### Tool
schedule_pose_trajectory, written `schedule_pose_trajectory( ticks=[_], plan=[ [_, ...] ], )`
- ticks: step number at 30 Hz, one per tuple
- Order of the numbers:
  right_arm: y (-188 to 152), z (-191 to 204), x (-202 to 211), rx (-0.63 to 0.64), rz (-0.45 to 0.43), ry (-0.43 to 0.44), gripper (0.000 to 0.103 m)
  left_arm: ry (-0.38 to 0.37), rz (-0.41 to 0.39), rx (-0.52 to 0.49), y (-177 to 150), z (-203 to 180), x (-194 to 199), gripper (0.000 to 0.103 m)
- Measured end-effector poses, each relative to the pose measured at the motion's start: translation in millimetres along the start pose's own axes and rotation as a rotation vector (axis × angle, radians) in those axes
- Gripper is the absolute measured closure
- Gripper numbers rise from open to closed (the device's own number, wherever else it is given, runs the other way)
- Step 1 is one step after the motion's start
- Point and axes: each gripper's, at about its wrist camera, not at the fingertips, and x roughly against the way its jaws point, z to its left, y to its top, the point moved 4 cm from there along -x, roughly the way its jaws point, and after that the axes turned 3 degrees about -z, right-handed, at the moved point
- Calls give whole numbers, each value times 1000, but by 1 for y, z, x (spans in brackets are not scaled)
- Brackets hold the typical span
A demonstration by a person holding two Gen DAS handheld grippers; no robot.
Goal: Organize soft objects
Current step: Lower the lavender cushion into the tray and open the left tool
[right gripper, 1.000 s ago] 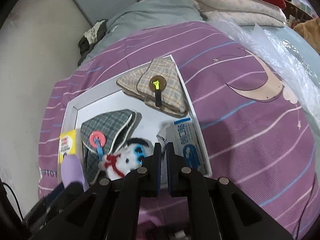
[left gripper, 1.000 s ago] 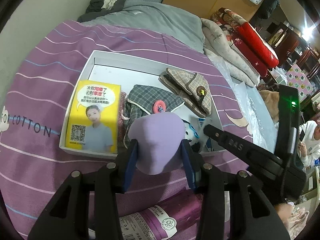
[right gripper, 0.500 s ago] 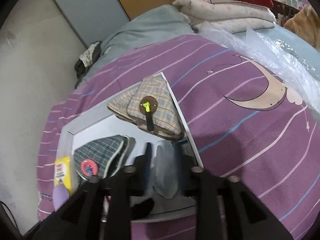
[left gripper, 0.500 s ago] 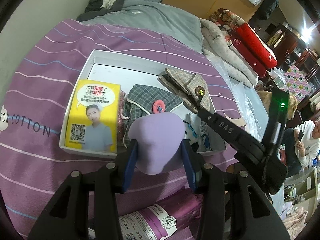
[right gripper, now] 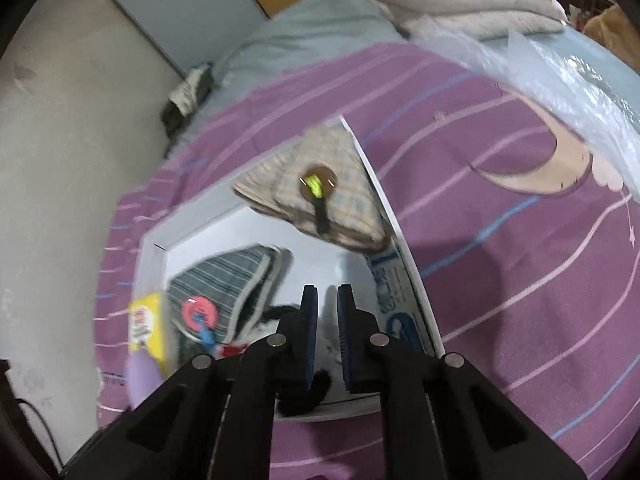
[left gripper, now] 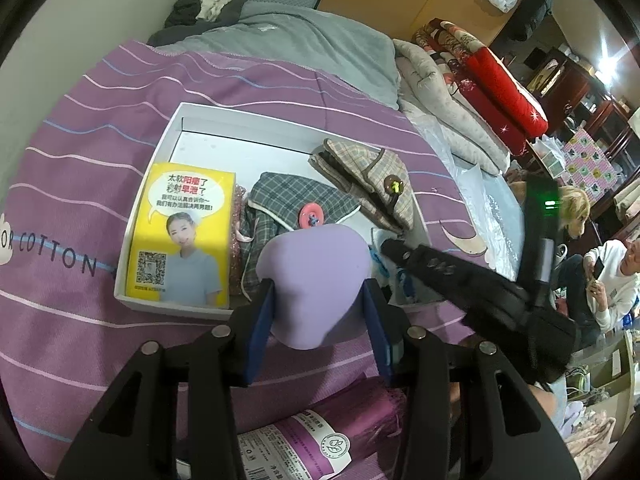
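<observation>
My left gripper [left gripper: 318, 288] is shut on a lilac soft rounded piece [left gripper: 312, 264], held above the near rim of a white shallow box [left gripper: 208, 110] on the purple bedspread. In the box lie a grey plaid pouch with a pink button [left gripper: 288, 196], a beige plaid pouch [left gripper: 372, 172] and a yellow packet [left gripper: 184, 240]. My right gripper [right gripper: 327, 300] points down into the box's near right corner. Its jaws are closing to a narrow gap over a white plush toy [right gripper: 328, 350], whose fur shows between the pads. The lilac piece hides the toy in the left wrist view.
A blue-and-white tissue pack [right gripper: 394, 284] leans on the box's right wall. A purple wrapped package [left gripper: 320, 432] lies under my left gripper. Clear plastic sheet [left gripper: 472, 184], folded quilts [left gripper: 500, 80], a dog [left gripper: 576, 208] and a seated person [left gripper: 612, 276] are to the right.
The right gripper's jaws opened over the toy half a second ago and have come nearly together again, with a slight roll. The left gripper and its lilac piece have not moved.
</observation>
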Motion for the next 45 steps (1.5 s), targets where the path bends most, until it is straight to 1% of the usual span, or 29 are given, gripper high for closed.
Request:
schedule_pose_trajectory(
  ticks=[1, 4, 6, 8, 10, 12, 14, 16, 18, 19, 21, 24, 26, 30, 32, 34, 38, 39, 42, 43, 44, 45],
  plan=[
    [-1, -1, -3, -7, 10, -7, 98, -4, -1, 2, 0, 0, 0, 57],
    [-3, -4, -12, -12, 49, -13, 99, -17, -4, 9, 1, 0, 0, 57],
    [-6, -8, -20, -19, 87, -60, 102, -29, -2, 16, 2, -1, -1, 57],
    [-7, -7, -21, -18, 93, -67, 102, -53, 0, 18, 3, -2, -1, 57],
    [-7, -7, -18, -15, 105, -103, 102, -70, 3, 24, 5, -2, -1, 57],
    [-9, -8, -12, -6, 100, -171, 102, -79, 7, 28, 6, -2, -1, 57],
    [-9, -10, -7, -13, 106, -154, 102, -92, 18, 35, 9, -3, -3, 57],
    [-8, -13, 2, -41, 114, -87, 100, -109, 30, 40, 12, -6, -4, 57],
    [-7, -16, 12, -75, 127, 5, 100, -124, 42, 42, 16, -10, -6, 57],
    [-6, -17, 17, -82, 134, 41, 100, -122, 47, 36, 18, -13, -8, 57],
    [-5, -20, 26, -85, 131, 72, 100, -86, 52, 7, 23, -21, -14, 57],
    [-4, -22, 37, -89, 121, 97, 100, -40, 58, -30, 29, -30, -23, 57],
    [-4, -22, 40, -89, 118, 123, 100, -25, 62, -55, 35, -40, -32, 57],
    [-3, -25, 44, -94, 120, 142, 100, -39, 77, -102, 43, -56, -51, 57],
    [0, -31, 48, -102, 114, 157, 100, -31, 82, -132, 43, -62, -60, 57],
    [1, -35, 52, -113, 104, 171, 100, -27, 71, -151, 42, -65, -67, 57],
    [4, -36, 52, -126, 99, 191, 100, -41, 40, -142, 41, -64, -79, 57],
    [4, -36, 52, -128, 99, 198, 100, -29, 26, -142, 41, -62, -81, 57],
    [3, -39, 54, -127, 101, 203, 100, 37, -25, -154, 37, -60, -89, 58],
    [3, -40, 54, -126, 100, 191, 100, 55, -28, -152, 35, -58, -93, 58],
    [4, -41, 54, -126, 99, 183, 100, 55, -18, -138, 33, -55, -97, 58],
    [4, -42, 53, -130, 100, 182, 100, 30, -7, -113, 31, -53, -99, 58]
  ],
)
